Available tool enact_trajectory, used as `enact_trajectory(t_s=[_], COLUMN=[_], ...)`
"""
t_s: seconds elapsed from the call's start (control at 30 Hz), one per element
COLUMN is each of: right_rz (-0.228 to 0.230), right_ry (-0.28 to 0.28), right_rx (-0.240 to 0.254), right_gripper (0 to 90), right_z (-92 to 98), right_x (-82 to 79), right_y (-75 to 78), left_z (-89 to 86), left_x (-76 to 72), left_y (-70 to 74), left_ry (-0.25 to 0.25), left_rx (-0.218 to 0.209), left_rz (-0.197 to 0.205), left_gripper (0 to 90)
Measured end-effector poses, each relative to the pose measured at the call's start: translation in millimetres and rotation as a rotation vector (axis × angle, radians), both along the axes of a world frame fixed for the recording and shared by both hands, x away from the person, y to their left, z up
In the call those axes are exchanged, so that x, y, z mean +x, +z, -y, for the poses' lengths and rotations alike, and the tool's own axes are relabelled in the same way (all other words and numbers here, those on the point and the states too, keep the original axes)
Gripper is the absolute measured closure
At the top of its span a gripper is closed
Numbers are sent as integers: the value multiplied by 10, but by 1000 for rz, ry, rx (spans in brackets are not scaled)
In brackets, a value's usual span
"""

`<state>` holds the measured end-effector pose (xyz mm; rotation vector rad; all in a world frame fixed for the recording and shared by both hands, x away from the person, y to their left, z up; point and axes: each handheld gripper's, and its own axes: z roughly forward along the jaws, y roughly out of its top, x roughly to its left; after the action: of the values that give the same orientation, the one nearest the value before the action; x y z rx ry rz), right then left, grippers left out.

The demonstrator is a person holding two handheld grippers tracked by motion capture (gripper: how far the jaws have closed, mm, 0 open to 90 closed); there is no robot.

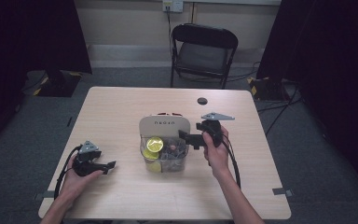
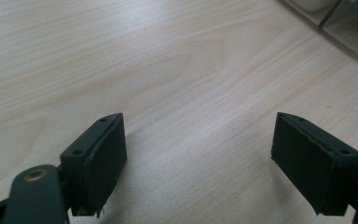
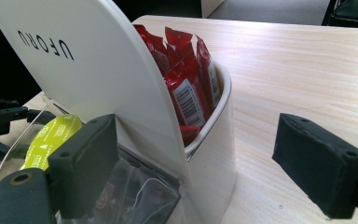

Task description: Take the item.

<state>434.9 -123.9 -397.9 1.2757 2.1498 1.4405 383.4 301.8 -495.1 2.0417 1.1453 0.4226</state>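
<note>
Organizer (image 1: pixel 164 127) lid hides red sachets (image 3: pixel 186 88); right tongs (image 1: pixel 189 138) beside it.

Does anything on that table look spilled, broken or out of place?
Nothing stands out. The white organizer stands upright mid-table, red packets upright in its back pocket, yellow-lidded pods in the clear front bin. Nothing has spilled onto the table. Both tools are open.

A pale wooden worktop (image 1: pixel 121 112) stands on grey carpet (image 1: pixel 135 77). Behind it sits a black folding chair (image 1: pixel 204 51) against a cream wall (image 1: pixel 126 21) bearing a socket (image 1: pixel 172 5). Dark curtains (image 1: pixel 32 37) hang on both sides.
</note>
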Motion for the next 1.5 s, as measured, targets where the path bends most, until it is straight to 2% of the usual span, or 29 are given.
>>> enact_trajectory(t_s=[0.1,0.23,0.37,0.43,0.47,0.73,0.83,0.93,1.0,1.07,1.1,1.2,1.43,1.5], right_rz=[-1,3,6,8,8,9,8,6,6,5,4,4,-1,-5], right_ry=[-2,-4,-8,-5,-3,-3,-2,1,2,3,3,4,9,8], right_rx=[2,5,8,9,10,4,5,8,6,7,8,7,7,8], right_gripper=[135,131,131,130,128,131,130,128,127,127,127,127,123,124], right_z=[9,46,71,71,70,51,52,53,50,48,48,48,57,59], right_x=[-1,2,1,6,9,6,8,13,14,16,16,17,23,23], right_y=[5,17,27,30,29,31,30,27,24,21,20,19,11,7], left_z=[1,64,155,196,221,330,356,420,475,526,555,635,779,817], left_x=[-17,-53,-102,-102,-109,-163,-182,-186,-190,-181,-179,-166,-144,-129], left_y=[78,230,337,388,416,577,644,711,754,797,812,867,970,987], left_ry=[-4,-2,-38,-66,-73,-110,-122,-141,-152,-176,-179,-204,-244,-252], left_rx=[-39,-70,-90,-122,-136,-135,-163,-169,-130,-148,-154,-154,-158,-171], left_rz=[17,69,85,72,80,111,121,128,155,149,160,159,188,190], left_gripper=[188,199,202,201,202,205,217,222,222,222,223,232,256,256])
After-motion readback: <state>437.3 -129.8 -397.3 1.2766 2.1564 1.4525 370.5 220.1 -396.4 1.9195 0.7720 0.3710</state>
